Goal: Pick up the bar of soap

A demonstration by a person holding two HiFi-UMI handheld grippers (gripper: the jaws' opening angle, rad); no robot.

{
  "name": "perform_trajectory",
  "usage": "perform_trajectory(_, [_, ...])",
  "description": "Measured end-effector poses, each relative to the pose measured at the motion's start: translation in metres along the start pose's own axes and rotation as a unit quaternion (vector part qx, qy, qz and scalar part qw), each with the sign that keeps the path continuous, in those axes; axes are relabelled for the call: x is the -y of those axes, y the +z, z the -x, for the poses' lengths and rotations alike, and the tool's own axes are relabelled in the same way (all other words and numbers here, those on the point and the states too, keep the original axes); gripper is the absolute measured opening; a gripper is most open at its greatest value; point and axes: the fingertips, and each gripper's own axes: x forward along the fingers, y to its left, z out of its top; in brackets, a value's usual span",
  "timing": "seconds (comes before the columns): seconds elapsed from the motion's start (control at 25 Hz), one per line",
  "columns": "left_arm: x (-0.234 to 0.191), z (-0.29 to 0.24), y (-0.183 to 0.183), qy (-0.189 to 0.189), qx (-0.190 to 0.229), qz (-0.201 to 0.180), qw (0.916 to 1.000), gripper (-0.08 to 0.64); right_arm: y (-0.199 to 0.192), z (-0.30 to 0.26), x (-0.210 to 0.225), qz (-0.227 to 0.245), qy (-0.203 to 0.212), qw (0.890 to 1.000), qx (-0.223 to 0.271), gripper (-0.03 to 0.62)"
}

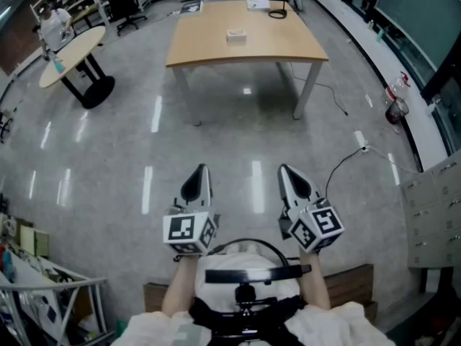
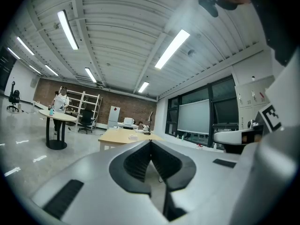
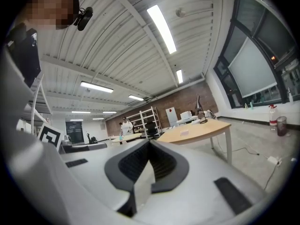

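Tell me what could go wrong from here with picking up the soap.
1. The bar of soap lies on the far wooden table; a cable trailing on the floor at right may catch a foot on the way.
2. The left gripper and right gripper are both shut and empty; unless one opens first, it would likely shove the small bar.

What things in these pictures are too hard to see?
- Head view: the small white block on the wooden table is too far away and too small to tell whether it is soap.
- Head view: the items at the table's far edge are too small to name.
- Head view: the clutter at the lower left is cut off by the picture's edge.
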Motion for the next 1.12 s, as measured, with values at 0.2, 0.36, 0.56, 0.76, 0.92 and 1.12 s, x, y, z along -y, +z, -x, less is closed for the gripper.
perform_trajectory(0.2, [0.005,-0.007,-0.007,0.004,-0.01,-0.006,0.9999,0.012,-0.003,0.001,0.016,-0.012,-0.003,1.0,-0.003,0.011])
perform_trajectory(0.36, [0.013,-0.015,-0.019,0.016,-0.017,0.0,0.9997,0.012,-0.016,0.003,0.04,-0.032,0.004,0.999,-0.041,0.011])
perform_trajectory(0.56, [0.017,-0.016,-0.033,0.041,-0.027,0.007,0.9988,0.012,-0.029,0.009,0.061,-0.044,0.018,0.997,-0.062,0.01])
perform_trajectory(0.76, [0.012,-0.044,-0.04,0.049,-0.037,0.005,0.9981,0.012,-0.037,-0.011,0.082,-0.053,0.022,0.996,-0.075,0.011])
perform_trajectory(0.92, [-0.001,-0.097,-0.042,0.045,-0.034,0.007,0.9984,0.012,-0.039,-0.052,0.106,-0.047,0.026,0.996,-0.078,0.01])
perform_trajectory(1.12, [-0.032,-0.185,-0.041,0.039,-0.029,0.02,0.9986,0.012,-0.036,-0.137,0.147,-0.032,0.025,0.995,-0.09,0.011])
